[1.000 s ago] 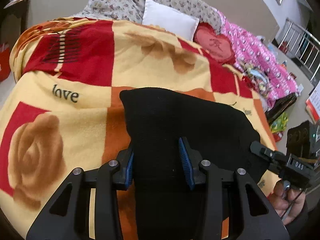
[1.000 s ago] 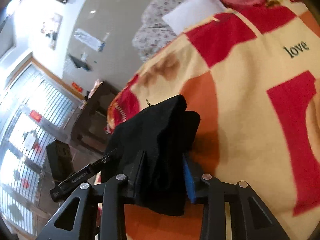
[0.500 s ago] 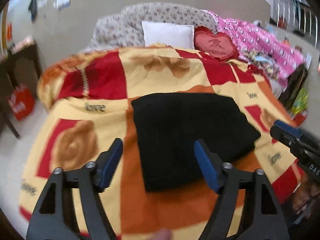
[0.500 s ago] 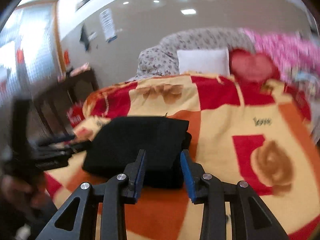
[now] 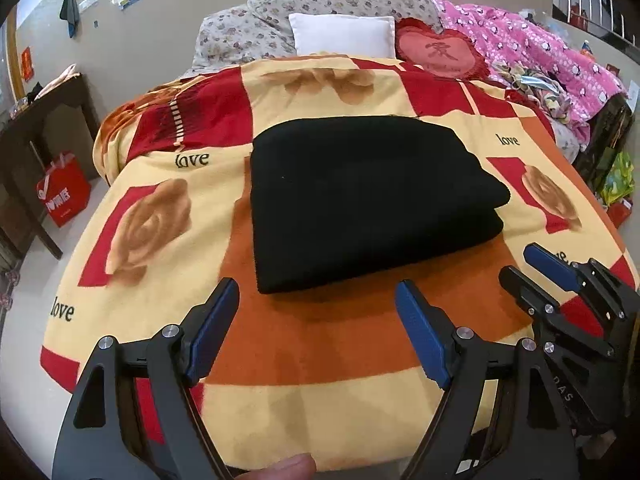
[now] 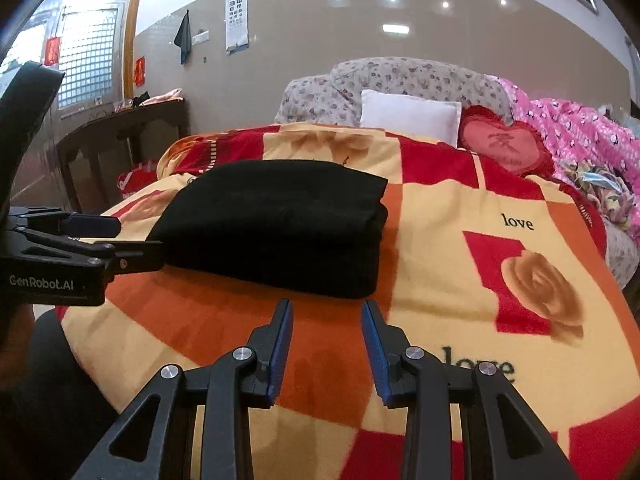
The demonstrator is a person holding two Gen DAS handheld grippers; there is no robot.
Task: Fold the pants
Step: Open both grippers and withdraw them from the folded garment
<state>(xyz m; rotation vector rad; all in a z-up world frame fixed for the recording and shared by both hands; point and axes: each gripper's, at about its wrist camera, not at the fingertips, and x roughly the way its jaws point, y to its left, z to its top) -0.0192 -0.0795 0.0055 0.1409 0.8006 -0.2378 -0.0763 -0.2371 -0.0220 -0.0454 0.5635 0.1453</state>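
Note:
The black pants (image 5: pixel 360 200) lie folded into a thick rectangle on the red, yellow and orange rose blanket (image 5: pixel 168 208). My left gripper (image 5: pixel 316 286) hovers just short of their near edge, open wide with only blanket between its blue pads. My right gripper (image 6: pixel 326 305) sits close to the pants' (image 6: pixel 280 220) near right corner, open narrowly and holding nothing. In the left wrist view the right gripper (image 5: pixel 522 262) shows at the right, clear of the pants. The left gripper (image 6: pixel 132 238) appears at the left of the right wrist view, beside the fold.
At the head of the bed are a white pillow (image 5: pixel 340 34), a red heart cushion (image 5: pixel 438 54) and a pink quilt (image 5: pixel 540 52). A dark wooden table (image 5: pixel 40 120) and a red bag (image 5: pixel 62 196) stand left of the bed. A thumb tip (image 5: pixel 288 466) shows at the bottom.
Both grippers have let go of the pants and drawn back toward the bed's near edge. The left jaws have opened wide. The pants now rest folded on the blanket.

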